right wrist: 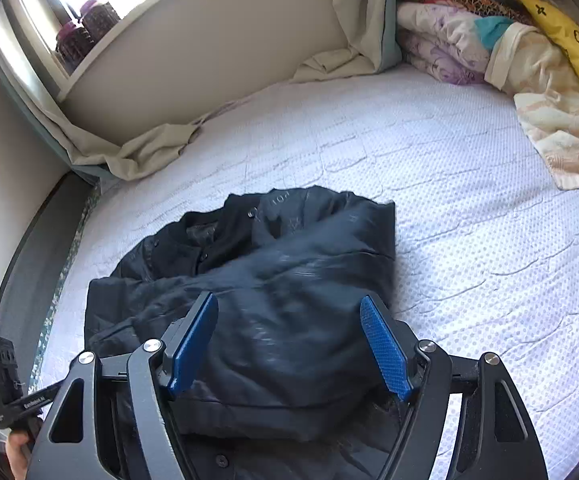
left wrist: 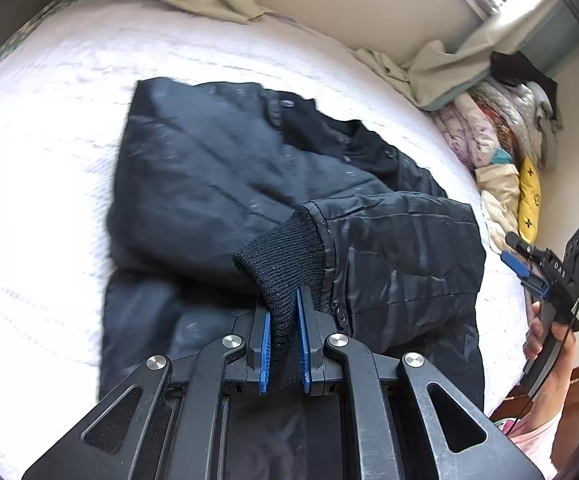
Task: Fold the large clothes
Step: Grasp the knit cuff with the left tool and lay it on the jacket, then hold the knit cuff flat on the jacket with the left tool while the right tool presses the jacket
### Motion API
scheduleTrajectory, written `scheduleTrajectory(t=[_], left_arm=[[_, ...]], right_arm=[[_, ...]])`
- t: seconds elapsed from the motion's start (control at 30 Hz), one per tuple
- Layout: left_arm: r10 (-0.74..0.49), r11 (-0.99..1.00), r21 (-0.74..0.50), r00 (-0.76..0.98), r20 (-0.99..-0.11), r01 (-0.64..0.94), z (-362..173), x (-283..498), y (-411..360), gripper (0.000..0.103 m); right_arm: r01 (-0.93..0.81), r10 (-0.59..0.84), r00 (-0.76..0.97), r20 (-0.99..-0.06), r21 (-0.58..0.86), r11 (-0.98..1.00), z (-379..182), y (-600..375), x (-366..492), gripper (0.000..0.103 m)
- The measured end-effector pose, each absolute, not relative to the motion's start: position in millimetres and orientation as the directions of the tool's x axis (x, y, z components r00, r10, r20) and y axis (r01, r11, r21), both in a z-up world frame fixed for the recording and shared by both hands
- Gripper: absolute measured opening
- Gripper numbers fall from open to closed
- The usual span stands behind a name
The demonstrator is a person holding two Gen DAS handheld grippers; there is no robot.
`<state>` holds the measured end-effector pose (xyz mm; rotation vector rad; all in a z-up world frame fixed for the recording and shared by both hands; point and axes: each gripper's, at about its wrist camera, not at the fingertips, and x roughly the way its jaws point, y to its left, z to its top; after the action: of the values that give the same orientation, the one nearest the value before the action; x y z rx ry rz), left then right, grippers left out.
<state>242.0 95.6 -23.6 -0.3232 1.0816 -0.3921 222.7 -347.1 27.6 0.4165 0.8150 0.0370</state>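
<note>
A dark navy padded jacket (left wrist: pixel 225 168) lies on the white bedspread (left wrist: pixel 49 160), one side folded over the body. My left gripper (left wrist: pixel 283 312) is shut on the jacket's black knit cuff (left wrist: pixel 281 264), and the sleeve (left wrist: pixel 401 236) is lifted toward the camera. In the right wrist view the same jacket (right wrist: pixel 289 280) lies under my right gripper (right wrist: pixel 289 320), whose blue pads (right wrist: pixel 385 348) stand wide apart above the cloth with nothing pinched between them. The right gripper also shows at the right edge of the left wrist view (left wrist: pixel 529 268), in a hand beside the bed.
Folded quilts and a yellow cushion (right wrist: pixel 569 36) are stacked at the head of the bed. Beige curtain cloth (right wrist: pixel 149 152) bunches along the wall side. A dark bed frame (right wrist: pixel 29 264) borders the left; a patterned towel (right wrist: pixel 561 140) lies at the right.
</note>
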Motion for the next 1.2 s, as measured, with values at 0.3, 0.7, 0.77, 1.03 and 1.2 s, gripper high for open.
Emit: scheduleTrajectory(t=[0.3, 0.7, 0.77, 1.03, 1.2], left_arm=[[-0.390, 0.920, -0.382, 0.325, -0.862, 0.089, -54, 251, 98, 0.019], [-0.345, 0.938, -0.293, 0.554, -0.757, 0.185, -10, 244, 78, 0.048], [-0.331, 0.944, -0.262, 0.533, -0.779, 0.203, -21, 249, 65, 0.048], [-0.233, 0.969, -0.161, 0.461, -0.856, 0.190, -62, 262, 49, 0.048], [-0.179, 0.972, -0.082, 0.471, -0.864, 0.219, -68, 259, 39, 0.049]], right_arm=[[0.125, 0.181, 0.639, -0.748, 0.333, 0.935, 11, -340, 233, 0.062], [-0.006, 0.172, 0.698, -0.695, 0.234, 0.972, 23, -307, 244, 0.050], [-0.003, 0.157, 0.674, -0.722, 0.210, 0.978, 11, -299, 251, 0.044], [0.039, 0.083, 0.603, -0.794, 0.133, 0.990, -41, -295, 267, 0.041], [0.043, 0.047, 0.605, -0.795, 0.091, 0.995, -64, -293, 266, 0.040]])
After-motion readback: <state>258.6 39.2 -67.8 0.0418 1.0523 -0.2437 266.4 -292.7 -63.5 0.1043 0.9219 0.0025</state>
